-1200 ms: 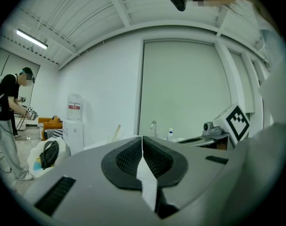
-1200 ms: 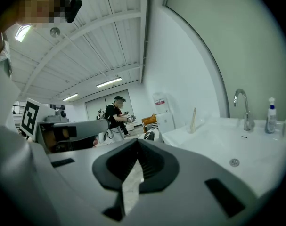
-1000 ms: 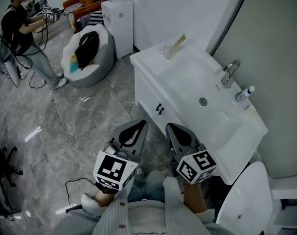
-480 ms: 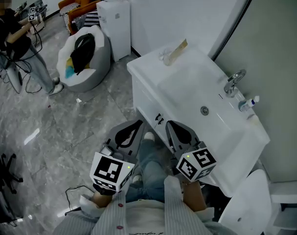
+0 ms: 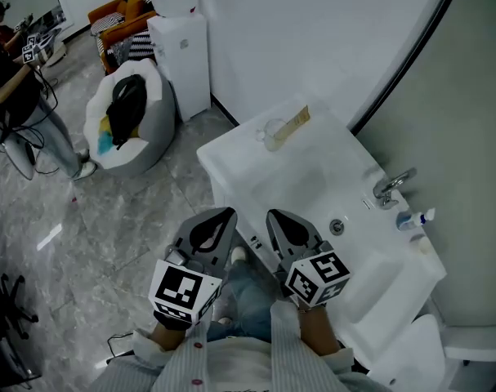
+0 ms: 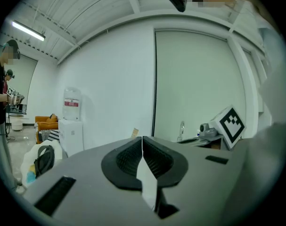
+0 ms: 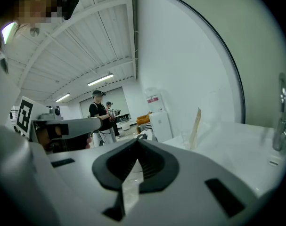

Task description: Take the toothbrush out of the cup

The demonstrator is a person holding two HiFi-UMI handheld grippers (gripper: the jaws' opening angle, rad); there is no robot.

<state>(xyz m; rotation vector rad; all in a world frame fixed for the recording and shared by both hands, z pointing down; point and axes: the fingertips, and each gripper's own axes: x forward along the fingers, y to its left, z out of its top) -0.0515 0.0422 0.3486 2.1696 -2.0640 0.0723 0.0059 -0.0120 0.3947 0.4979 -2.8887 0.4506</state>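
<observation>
Well ahead of left claw (image 5: 221,216) and right claw (image 5: 278,217), both closed on nothing: toothbrush (image 5: 292,125) leaning in clear cup (image 5: 271,134) at worktop's (image 5: 231,155) far corner; seemingly closer to right claw.

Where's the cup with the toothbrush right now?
In the head view, upper middle, the cup stands on the sink counter's far corner by the wall, away from the tap.
</observation>
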